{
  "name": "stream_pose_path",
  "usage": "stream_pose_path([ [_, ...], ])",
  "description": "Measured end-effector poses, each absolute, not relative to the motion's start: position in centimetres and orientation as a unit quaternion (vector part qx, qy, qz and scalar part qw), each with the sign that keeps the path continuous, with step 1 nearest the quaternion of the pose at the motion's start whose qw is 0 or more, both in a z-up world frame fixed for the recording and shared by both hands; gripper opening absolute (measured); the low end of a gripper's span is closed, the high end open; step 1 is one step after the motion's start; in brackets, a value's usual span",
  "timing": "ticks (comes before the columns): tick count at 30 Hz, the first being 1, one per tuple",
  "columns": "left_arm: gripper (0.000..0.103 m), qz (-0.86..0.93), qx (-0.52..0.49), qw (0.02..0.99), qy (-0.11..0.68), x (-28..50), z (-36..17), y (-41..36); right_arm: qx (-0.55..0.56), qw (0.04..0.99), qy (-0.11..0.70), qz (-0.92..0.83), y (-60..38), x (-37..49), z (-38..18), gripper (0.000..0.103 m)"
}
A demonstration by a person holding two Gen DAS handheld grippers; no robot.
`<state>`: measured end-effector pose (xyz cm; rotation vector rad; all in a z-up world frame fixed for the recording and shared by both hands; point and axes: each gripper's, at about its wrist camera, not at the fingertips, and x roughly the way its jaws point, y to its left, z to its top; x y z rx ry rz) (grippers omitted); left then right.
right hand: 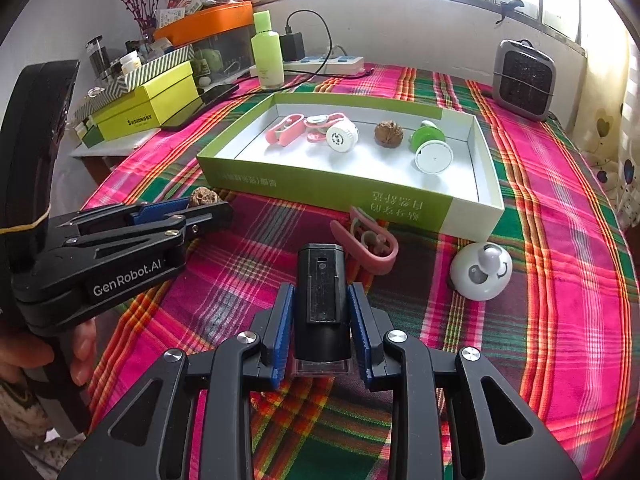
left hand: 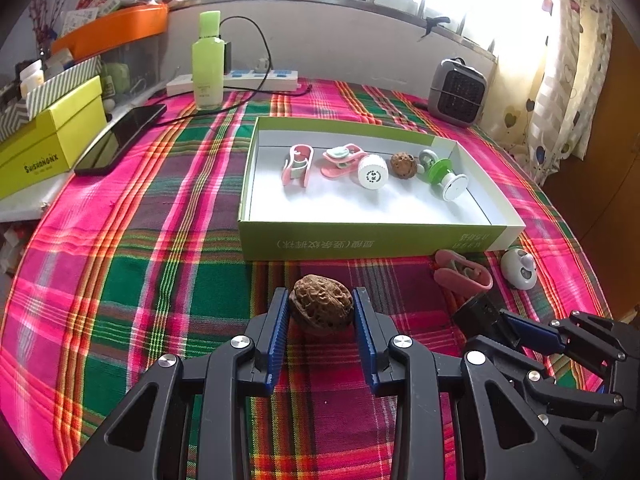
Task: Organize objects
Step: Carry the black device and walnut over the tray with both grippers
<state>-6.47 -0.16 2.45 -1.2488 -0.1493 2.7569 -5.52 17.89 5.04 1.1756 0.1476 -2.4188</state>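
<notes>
In the left wrist view my left gripper (left hand: 320, 296) is shut on a brown walnut (left hand: 322, 308), which rests on the plaid cloth with a blue pad against each side. My right gripper (right hand: 320, 290) is shut on a black boxy device (right hand: 322, 292) that stands up between its pads. Just ahead lies a shallow green-and-white box (left hand: 360, 242) (right hand: 320, 188). It holds two pink clips, a white cap, a second walnut (left hand: 403, 165) and a green-and-white piece. Outside it, by the front wall, lie a pink clip (right hand: 370, 246) and a white round toy (right hand: 482, 270).
Along the back stand a green bottle (left hand: 208, 64), a white power strip (left hand: 240, 80) with a black cable, and a small grey heater (left hand: 458, 92). A black phone (left hand: 120, 140) and a yellow-green box (left hand: 48, 144) lie at the left. A curtain hangs at the right.
</notes>
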Motion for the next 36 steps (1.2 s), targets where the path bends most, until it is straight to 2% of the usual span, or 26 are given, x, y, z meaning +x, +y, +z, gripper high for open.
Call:
stream_pose_path([
  [14, 0.030, 0.913, -0.399, 0.071, -0.041, -6.7, 4.2, 0.2, 0.413, 0.217, 0.041, -0.884, 18.6, -6.2, 6.8, 0.029],
  [36, 0.030, 0.910, -0.404, 0.077, -0.048, -11.9, 5.3, 0.1, 0.413, 0.190, 0.036, -0.890, 19.4, -12.1, 8.5, 0.029],
])
